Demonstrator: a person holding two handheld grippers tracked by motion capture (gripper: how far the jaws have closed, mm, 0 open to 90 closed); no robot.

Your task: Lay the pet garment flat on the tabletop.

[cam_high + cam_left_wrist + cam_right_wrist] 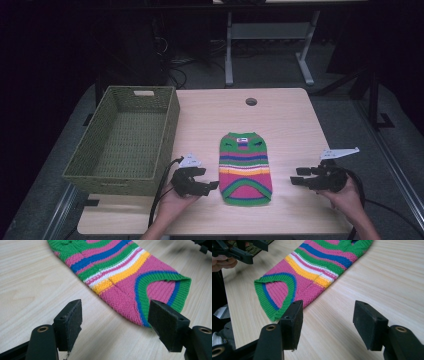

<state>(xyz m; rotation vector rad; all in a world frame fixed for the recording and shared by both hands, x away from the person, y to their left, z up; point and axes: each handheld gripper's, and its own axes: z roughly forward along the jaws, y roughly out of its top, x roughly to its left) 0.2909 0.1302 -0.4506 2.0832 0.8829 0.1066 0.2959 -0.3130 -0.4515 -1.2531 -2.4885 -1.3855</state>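
Observation:
A small knitted sweater (245,167) with pink, green, blue, yellow and white stripes lies flat in the middle of the wooden table (290,120), its green hem toward the person. My left gripper (210,178) is just left of the hem, jaws pointing right and open. In the left gripper view the sweater (125,272) lies beyond the open left gripper (116,312), and the hem corner is by the right pad. My right gripper (296,176) stands open a short way right of the sweater. In the right gripper view the sweater (312,272) sits ahead of the right gripper (325,317), nothing held.
A green woven basket (120,182) with nothing in it stands at the table's left side, close behind the left hand. A round cable hole (251,101) is near the far edge. Another table's white legs (229,50) stand behind.

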